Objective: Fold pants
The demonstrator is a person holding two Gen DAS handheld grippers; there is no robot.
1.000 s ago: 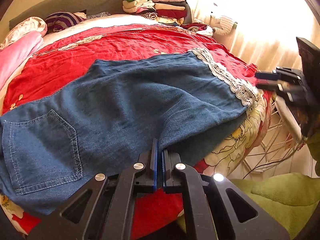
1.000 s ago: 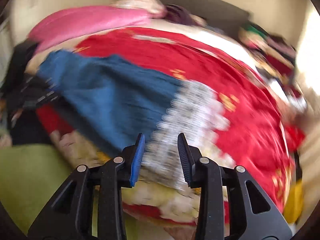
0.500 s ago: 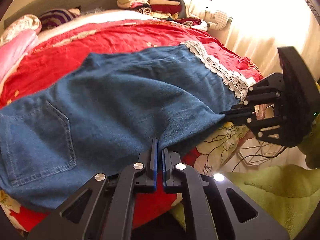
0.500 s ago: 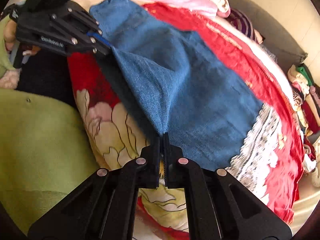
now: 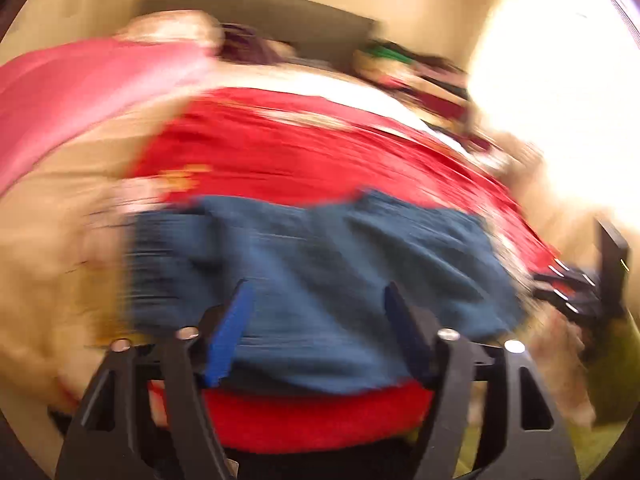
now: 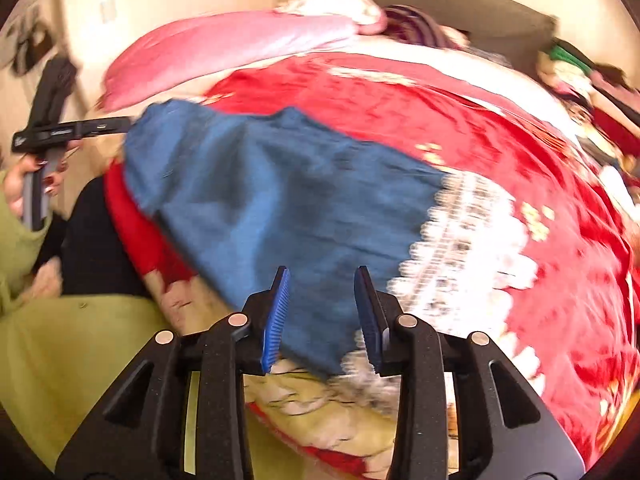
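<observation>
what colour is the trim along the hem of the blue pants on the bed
White lace trim on the blue pants; the right wrist view shows it best.

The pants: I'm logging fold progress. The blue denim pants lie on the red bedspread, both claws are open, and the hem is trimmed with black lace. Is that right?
Not quite. The lace trim on the pants is white, not black, as the right wrist view shows. The rest holds: the pants lie on the red bedspread, and the left claw and right claw are both open.

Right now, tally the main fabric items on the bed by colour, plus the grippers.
Blue: 1, the jeans
Red: 1, the bedspread
Pink: 1, the quilt
Black: 2, the left gripper and right gripper
Total: 5
</observation>
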